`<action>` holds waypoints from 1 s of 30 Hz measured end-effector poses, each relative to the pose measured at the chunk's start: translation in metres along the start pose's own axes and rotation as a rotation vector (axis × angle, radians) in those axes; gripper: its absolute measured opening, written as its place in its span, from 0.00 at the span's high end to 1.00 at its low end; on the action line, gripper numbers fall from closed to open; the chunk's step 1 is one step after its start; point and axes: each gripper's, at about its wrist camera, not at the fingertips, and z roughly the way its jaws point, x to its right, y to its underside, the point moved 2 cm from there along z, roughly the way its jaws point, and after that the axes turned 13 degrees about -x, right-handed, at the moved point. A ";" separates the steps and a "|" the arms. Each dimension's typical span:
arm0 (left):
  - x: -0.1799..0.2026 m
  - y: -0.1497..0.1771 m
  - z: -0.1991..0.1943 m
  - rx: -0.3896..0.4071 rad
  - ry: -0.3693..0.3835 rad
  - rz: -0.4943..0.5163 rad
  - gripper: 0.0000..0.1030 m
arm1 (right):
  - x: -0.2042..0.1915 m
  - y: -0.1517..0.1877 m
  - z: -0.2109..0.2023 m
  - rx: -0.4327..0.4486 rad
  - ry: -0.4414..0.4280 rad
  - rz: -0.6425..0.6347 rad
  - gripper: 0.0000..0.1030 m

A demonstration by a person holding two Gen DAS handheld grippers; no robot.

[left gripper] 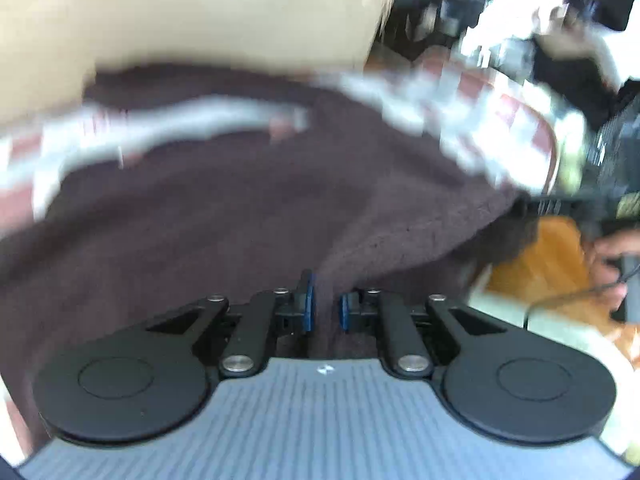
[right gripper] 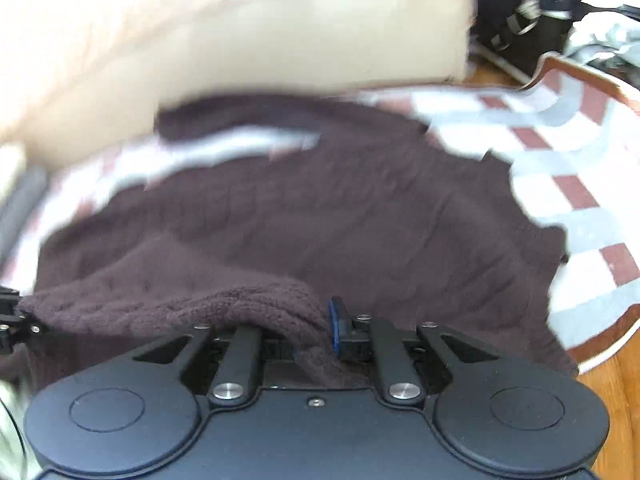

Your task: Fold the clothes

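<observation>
Fleece [left gripper: 224,216], dark brown and fuzzy, fills most of the left wrist view, spread over a checked rug [left gripper: 492,120] of white, grey and red squares. A beige block [left gripper: 200,8], perhaps a sofa, stands behind it, though blur makes that hard to say. The left gripper [left gripper: 326,304] has its blue pads [left gripper: 308,300] drawn close together, with a ridge of the fleece pinched up between them, so it grips the cloth. At the right edge a hand [left gripper: 612,264] shows over something orange [left gripper: 548,264], with a dark cable beside it; the clutter beyond the rug is too smeared to name.

In the right wrist view the fleece [right gripper: 320,208] lies flat across the same rug [right gripper: 580,168], which ends at a brown border on a wood floor [right gripper: 612,408]. A thick rolled edge of the fleece runs from the left side of the picture into the right gripper [right gripper: 320,332]. One blue pad [right gripper: 334,322] is visible pressing against the cloth; the other finger is buried under the fold. The jaws stand narrow and clamp the fleece. The beige block [right gripper: 280,32] sits behind, and dark bags [right gripper: 520,20] lie at the upper right.
</observation>
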 end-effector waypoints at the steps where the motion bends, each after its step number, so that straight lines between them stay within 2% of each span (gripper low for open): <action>1: -0.003 -0.008 -0.005 0.029 0.007 -0.006 0.89 | 0.006 -0.002 0.000 0.006 -0.017 0.032 0.85; 3: -0.012 -0.023 -0.002 0.051 -0.041 -0.038 0.87 | 0.013 -0.009 0.010 -0.011 -0.017 0.065 0.83; 5: -0.021 -0.035 0.008 0.045 -0.142 -0.083 0.81 | 0.013 -0.017 0.022 -0.040 0.057 0.042 0.68; 6: -0.026 -0.037 0.014 0.028 -0.198 -0.109 0.76 | 0.013 -0.021 0.028 -0.056 0.098 0.027 0.49; 7: -0.030 -0.038 0.021 0.012 -0.253 -0.134 0.71 | 0.013 -0.025 0.031 -0.045 0.160 0.006 0.37; 8: -0.035 -0.035 0.026 -0.007 -0.303 -0.157 0.67 | 0.014 -0.028 0.032 -0.022 0.220 -0.009 0.35; 9: -0.039 -0.029 0.029 -0.018 -0.336 -0.172 0.67 | 0.018 -0.031 0.031 -0.008 0.255 -0.002 0.35; 10: -0.043 -0.022 0.032 -0.028 -0.365 -0.189 0.65 | 0.023 -0.031 0.029 -0.006 0.252 0.025 0.35; 11: -0.052 -0.013 0.032 -0.037 -0.360 -0.217 0.57 | 0.030 -0.031 0.026 -0.007 0.240 0.056 0.34; 14: -0.072 0.012 0.031 -0.060 -0.297 -0.328 0.55 | 0.047 -0.025 0.018 0.005 0.213 0.137 0.34; 16: -0.079 0.017 0.033 -0.078 -0.251 -0.373 0.54 | 0.059 -0.018 0.017 0.017 0.233 0.185 0.34; 19: -0.078 0.019 0.035 -0.074 -0.192 -0.360 0.50 | 0.077 -0.011 0.019 0.002 0.276 0.275 0.35; 20: -0.075 0.019 0.036 -0.068 -0.179 -0.345 0.45 | 0.083 -0.011 0.020 -0.002 0.276 0.301 0.35; 22: -0.068 0.019 0.035 -0.065 -0.184 -0.314 0.41 | 0.089 -0.016 0.020 0.003 0.255 0.317 0.36; 25: -0.065 0.022 0.028 -0.071 -0.261 -0.284 0.41 | 0.088 -0.029 0.019 0.026 0.282 0.275 0.37; 27: -0.070 0.025 0.022 -0.089 -0.314 -0.289 0.41 | 0.085 -0.040 0.022 0.026 0.318 0.201 0.37; 28: -0.073 0.027 0.019 -0.103 -0.338 -0.294 0.41 | 0.083 -0.045 0.025 0.025 0.337 0.156 0.41; 29: -0.078 0.029 0.015 -0.126 -0.357 -0.298 0.39 | 0.078 -0.049 0.030 0.006 0.376 0.062 0.44; 30: -0.082 0.031 0.012 -0.161 -0.368 -0.297 0.34 | 0.072 -0.049 0.038 -0.039 0.451 -0.053 0.44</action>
